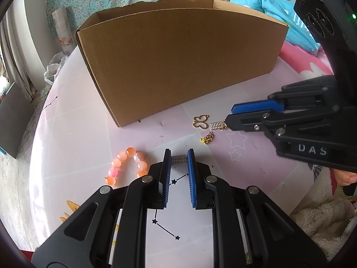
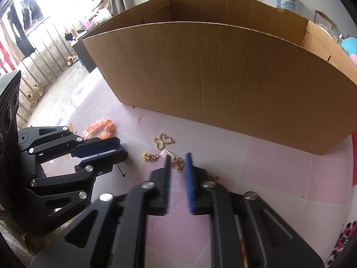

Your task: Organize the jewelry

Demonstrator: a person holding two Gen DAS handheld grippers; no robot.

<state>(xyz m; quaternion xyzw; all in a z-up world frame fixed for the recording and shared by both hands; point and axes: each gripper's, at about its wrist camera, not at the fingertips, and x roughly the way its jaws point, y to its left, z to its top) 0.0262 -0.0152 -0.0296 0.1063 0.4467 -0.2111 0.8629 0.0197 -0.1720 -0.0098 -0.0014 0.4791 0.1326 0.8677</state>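
Jewelry lies loose on the pink tabletop (image 1: 89, 122) in front of the open box (image 1: 178, 55), which is probably where it is meant to go. The pieces sit close together: a butterfly pendant (image 1: 200, 122), a bit of gold chain (image 1: 207, 139), a silver coil (image 2: 167, 154) and a gold charm (image 2: 177, 165). A bead bracelet (image 1: 127, 165) lies apart on the left.

The left gripper (image 1: 178, 156) points down at the tabletop, its fingers pinching a second coil (image 1: 178, 159) crosswise at the very tips. That hold suits so small a piece, though it leaves little margin against slipping.

The right gripper (image 2: 177, 159) hangs over the cluster with its fingers slightly spread. The charm sits in the gap and the pads do not seem to press on it. Motion blur makes contact hard to judge. Straddling the charm like this looks like either a release or the lining-up of a pinch.
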